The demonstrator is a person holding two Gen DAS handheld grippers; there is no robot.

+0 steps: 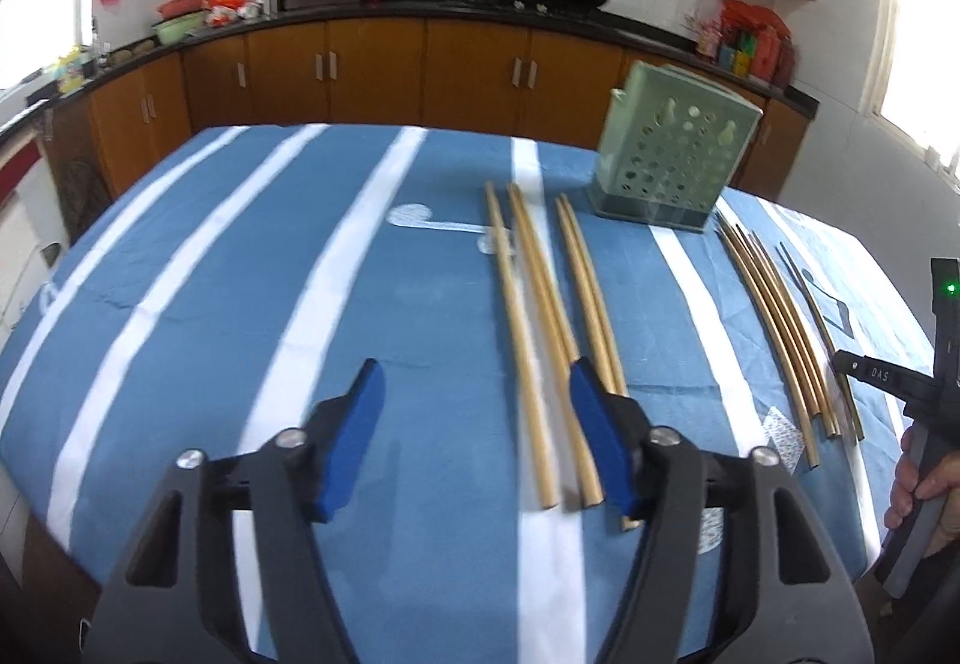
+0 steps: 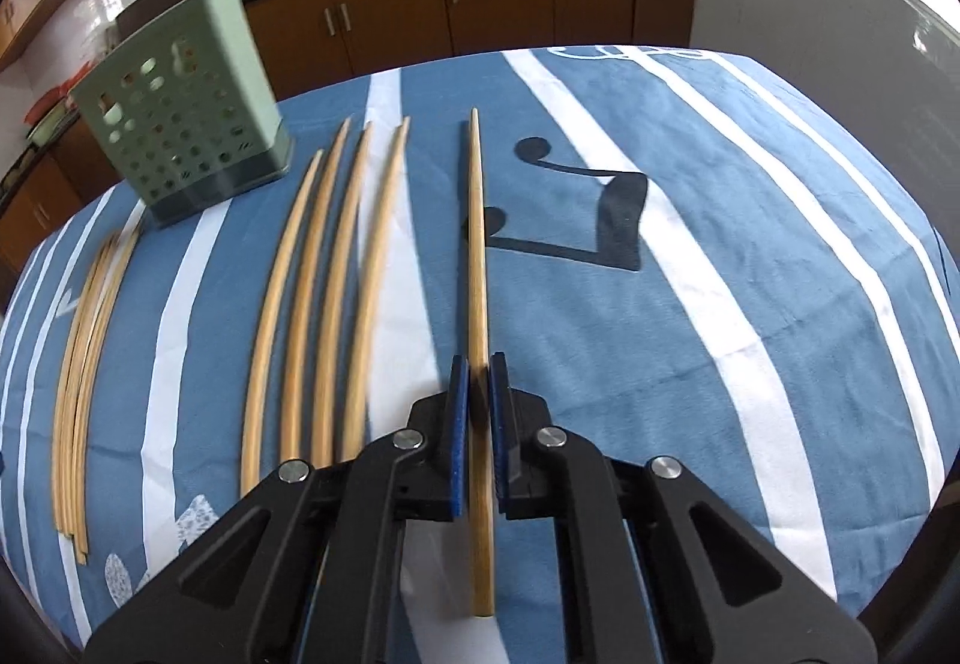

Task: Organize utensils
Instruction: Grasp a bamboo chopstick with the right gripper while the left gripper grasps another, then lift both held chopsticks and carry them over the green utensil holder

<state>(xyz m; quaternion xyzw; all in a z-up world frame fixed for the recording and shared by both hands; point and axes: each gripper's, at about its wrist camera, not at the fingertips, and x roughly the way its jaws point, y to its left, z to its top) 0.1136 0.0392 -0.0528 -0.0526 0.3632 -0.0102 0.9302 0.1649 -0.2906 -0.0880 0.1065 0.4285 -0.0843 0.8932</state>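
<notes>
Pinching one chopstick [image 2: 478,268] at six o'clock, the right gripper [image 2: 478,394] is clamping shut; the left gripper [image 1: 477,406] is hovering half-open over three chopsticks [image 1: 543,340]. Four more [image 2: 324,292] are waiting at nine, the holder [image 2: 186,123] at eleven looking empty, everything apparently unsorted.

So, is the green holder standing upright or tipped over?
Upright: the green holder stands on its base on the tablecloth, open top upward.

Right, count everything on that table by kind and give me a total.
Chopsticks: 10, one in the right gripper
Holder: 1
Total: 11
</notes>
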